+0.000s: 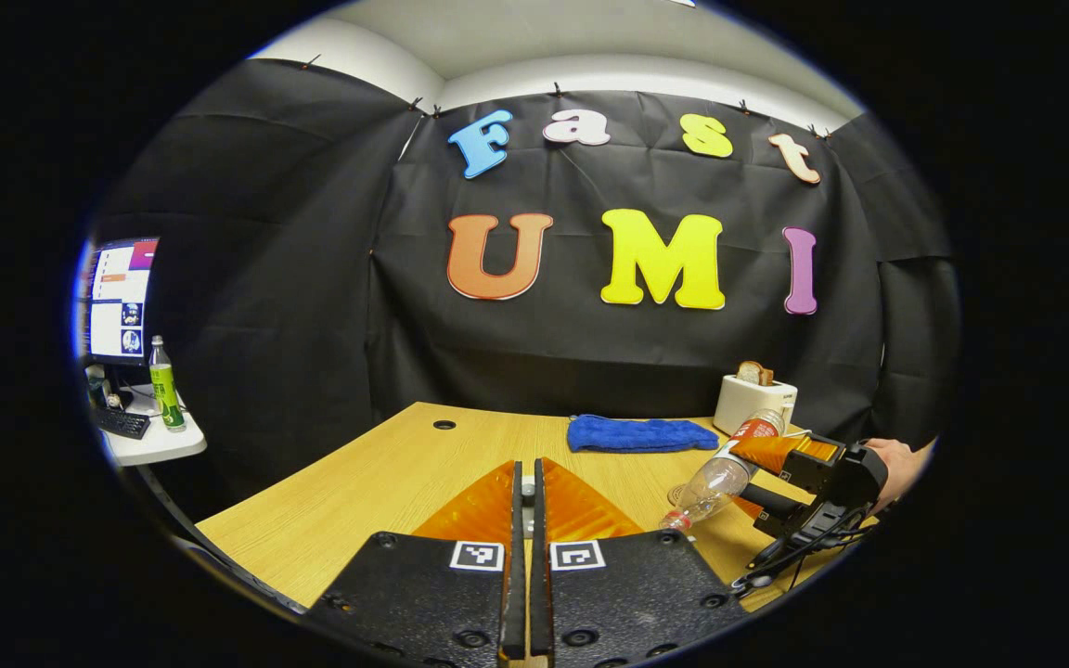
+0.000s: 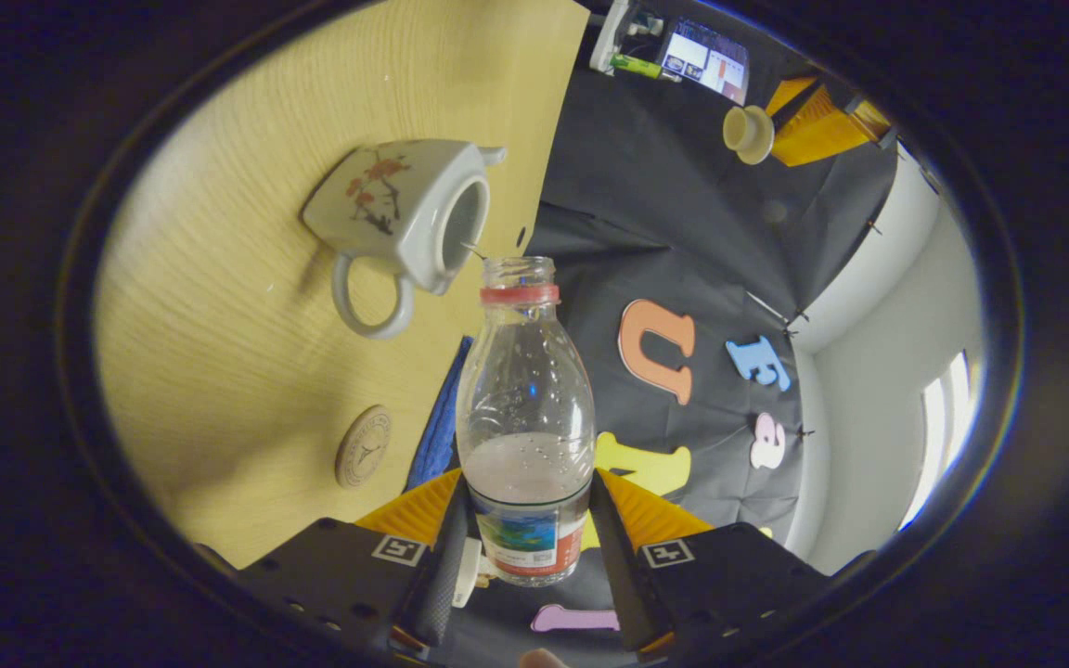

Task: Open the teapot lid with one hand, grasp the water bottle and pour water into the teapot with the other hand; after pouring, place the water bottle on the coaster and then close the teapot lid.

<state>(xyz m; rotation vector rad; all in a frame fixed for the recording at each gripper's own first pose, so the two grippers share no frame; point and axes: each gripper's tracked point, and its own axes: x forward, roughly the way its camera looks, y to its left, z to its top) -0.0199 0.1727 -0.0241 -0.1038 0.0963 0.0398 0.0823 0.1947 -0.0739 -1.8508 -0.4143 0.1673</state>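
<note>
Clear water bottle (image 2: pixel 525 417), pinched in the right gripper (image 2: pixel 525 547), tips over the open teapot (image 2: pixel 405 213) upper left; lid (image 2: pixel 746 133) held off top right by the left gripper (image 1: pixel 526 520), fingers nearly together; coaster (image 2: pixel 364 446), closing remain.

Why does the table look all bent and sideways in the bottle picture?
In the right gripper view the fisheye lens curves the table edge, and the tilted gripper tips the whole scene, so the teapot seems to lie sideways behind the water bottle; the window glares at the right edge. In the left gripper view the table looks level, only rounded.
</note>
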